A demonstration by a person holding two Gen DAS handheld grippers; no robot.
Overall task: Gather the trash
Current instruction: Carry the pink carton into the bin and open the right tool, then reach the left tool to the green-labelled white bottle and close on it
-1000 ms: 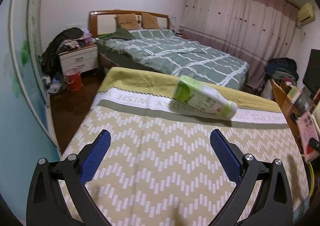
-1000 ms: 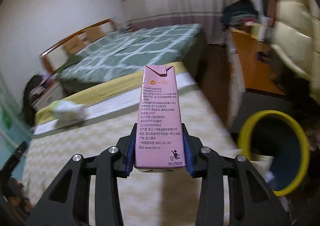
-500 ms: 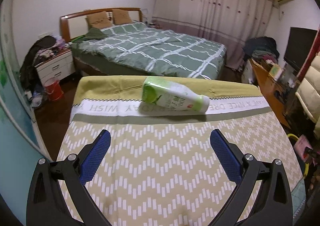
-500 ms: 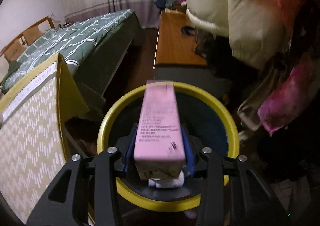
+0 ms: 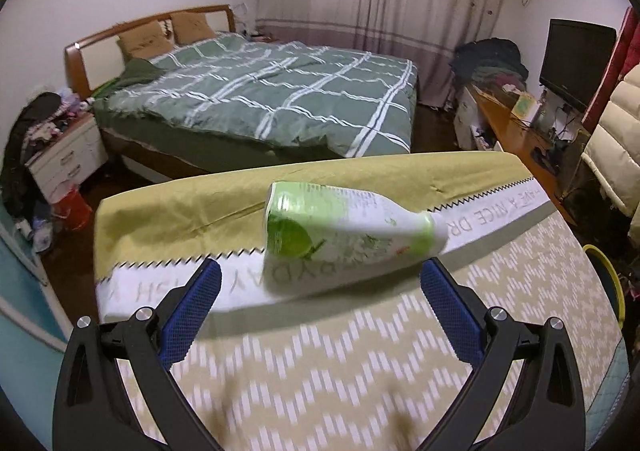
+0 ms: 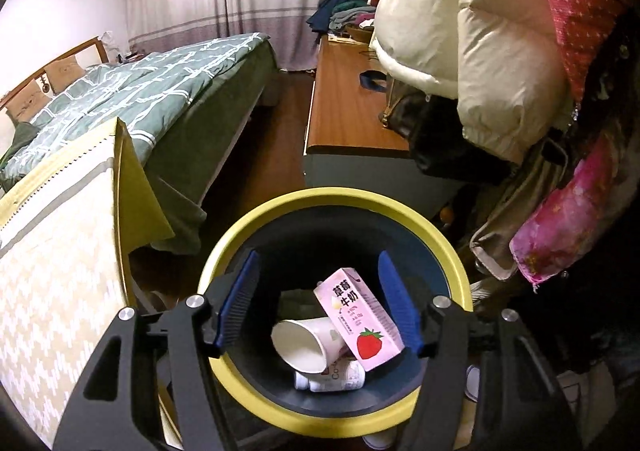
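Left tongs (image 5: 320, 283) gape empty; right tongs (image 6: 318, 271) are opening, empty.

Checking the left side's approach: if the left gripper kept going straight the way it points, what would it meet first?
Most likely the green-and-white bottle, lying on its side on the patterned bedspread just ahead of the open left gripper. Depth is unclear; aimed low, it could touch the bedspread first.

Green-quilted bed (image 5: 280, 107) (unmade), black television (image 5: 576, 61).

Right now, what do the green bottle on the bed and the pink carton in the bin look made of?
Green bottle: seemingly plastic under a glossy printed sleeve, judging by its sheen and moulded neck. Pink carton: coated paperboard, going by its sharp folded edges and flat printed faces.
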